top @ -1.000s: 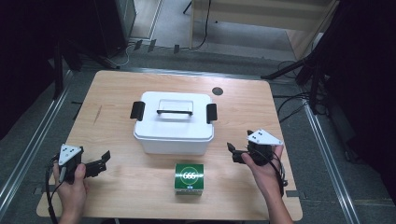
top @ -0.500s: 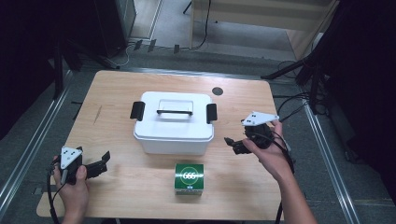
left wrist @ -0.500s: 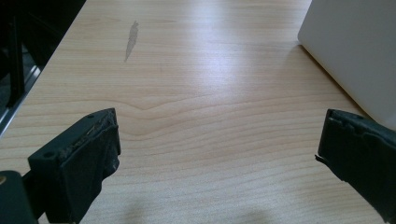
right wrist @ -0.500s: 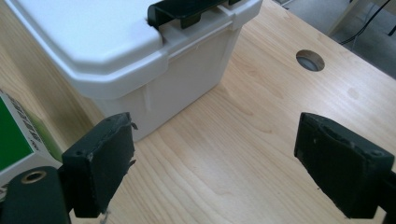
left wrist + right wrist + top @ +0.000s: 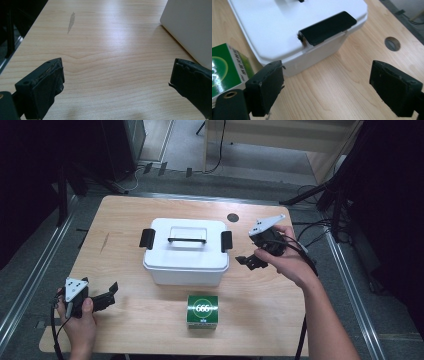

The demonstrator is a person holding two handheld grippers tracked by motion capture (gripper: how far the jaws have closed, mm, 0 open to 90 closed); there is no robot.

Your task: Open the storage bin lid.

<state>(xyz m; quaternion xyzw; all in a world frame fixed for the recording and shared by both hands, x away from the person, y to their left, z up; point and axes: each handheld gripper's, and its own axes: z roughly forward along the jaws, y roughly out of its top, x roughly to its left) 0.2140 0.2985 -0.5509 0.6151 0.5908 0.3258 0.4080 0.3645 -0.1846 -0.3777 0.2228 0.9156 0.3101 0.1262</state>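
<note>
While I am watching from the high view, the right gripper (image 5: pixel 246 261) is hanging above the wooden table (image 5: pixel 125 210) just beside the right end of the white storage box (image 5: pixel 186 255), with its jaws spread wide and nothing between them. Through the right gripper view I am looking along those jaws at the box's right-hand black latch (image 5: pixel 327 27), which is lying folded over the lid edge; bare tabletop is showing between the pads, and the box wall is sitting just ahead of them. A round grommet hole (image 5: pixel 392 43) in the table is lying off to the right in that view, and a corner of the green carton (image 5: pixel 227 67) is peeking in behind the left jaw.

From above, the box is sitting near the middle of the table with its lid on, a black carrying handle (image 5: pixel 187 240) lying across the top, and a matching black latch (image 5: pixel 147 238) on the left end. The green carton (image 5: pixel 202 310) is standing in front of the box, apart from it, between my two hands.

The left gripper (image 5: pixel 111 293) is resting low near the front left corner of the table, jaws also held wide and empty. Its own view is showing bare wood grain, a grey smudge (image 5: pixel 71 22) farther off, and the box's white wall (image 5: pixel 192 27) at the right edge.
</note>
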